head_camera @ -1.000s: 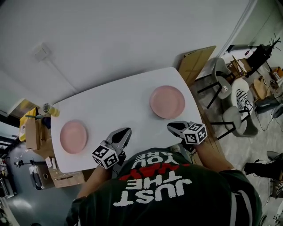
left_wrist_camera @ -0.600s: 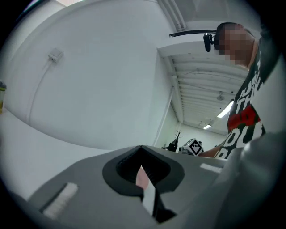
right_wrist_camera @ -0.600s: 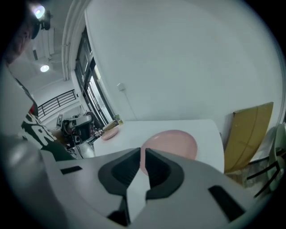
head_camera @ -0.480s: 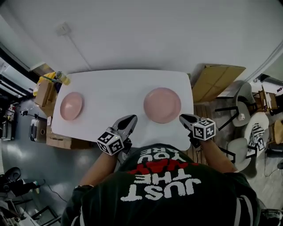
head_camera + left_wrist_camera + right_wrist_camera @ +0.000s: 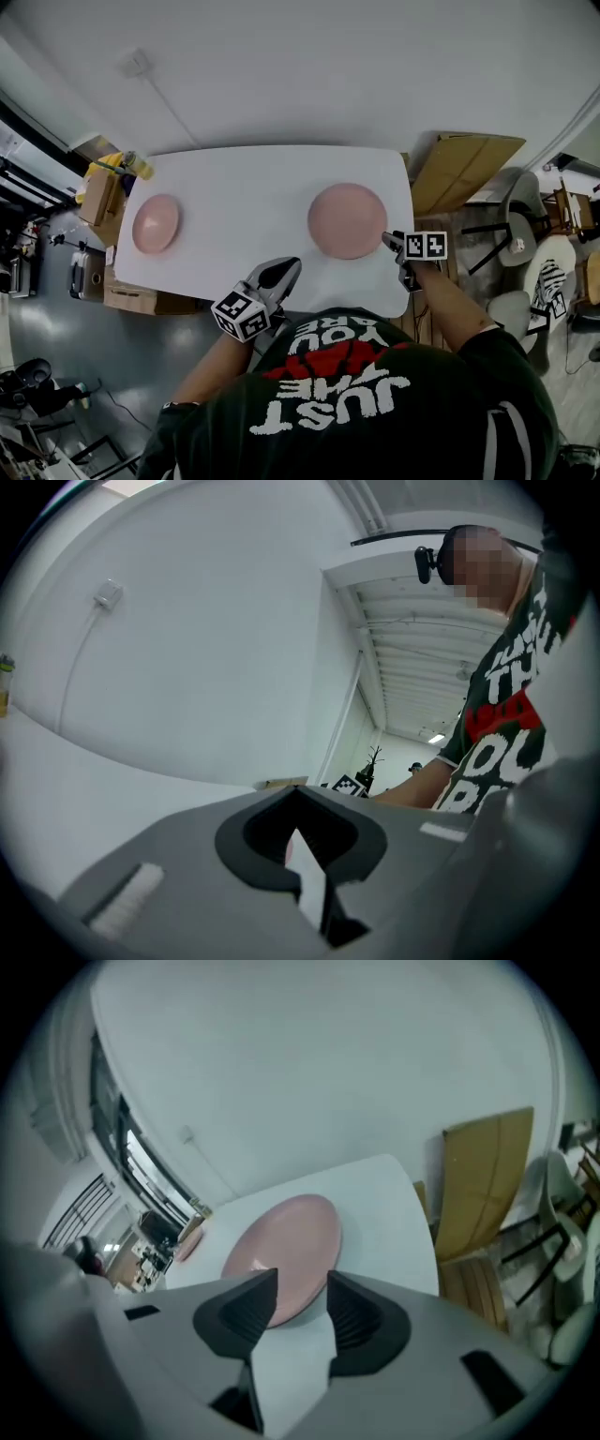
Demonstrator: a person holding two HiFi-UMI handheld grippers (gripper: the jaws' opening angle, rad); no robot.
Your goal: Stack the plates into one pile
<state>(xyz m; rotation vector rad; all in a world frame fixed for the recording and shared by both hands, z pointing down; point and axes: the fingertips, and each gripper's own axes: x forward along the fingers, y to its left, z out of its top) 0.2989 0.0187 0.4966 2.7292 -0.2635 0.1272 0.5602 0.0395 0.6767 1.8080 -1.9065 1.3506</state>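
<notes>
Jaws of the right gripper (image 5: pixel 300 1279) stand well apart; they have just been opening, and nothing is pinched between them. Through the gap shows the near rim of the big plate (image 5: pixel 286 1246), so the gripper is lined up on that edge, but the pads do not press on it. From above, the right gripper (image 5: pixel 392 242) sits just beside the plate's right edge, at the table's near right corner.

The left gripper (image 5: pixel 298 789) is clenched, tips meeting, with nothing in it. It hangs at the table's front edge (image 5: pixel 286 269), apart from both plates.

The big plate (image 5: pixel 347 220) lies flat on the right half of the white table (image 5: pixel 244 187). The small plate (image 5: pixel 156 223) lies flat near the left end, well apart from it.

Both plates look stiff, smooth and shallow, probably light enough for one gripper, but slick and liable to chip if dropped. I would take hold at the rim nearest the gripper, one jaw slid under the lip and one on top. A hold that far out would likely let the plate tip, so it wants a firm squeeze and a level carry.
</notes>
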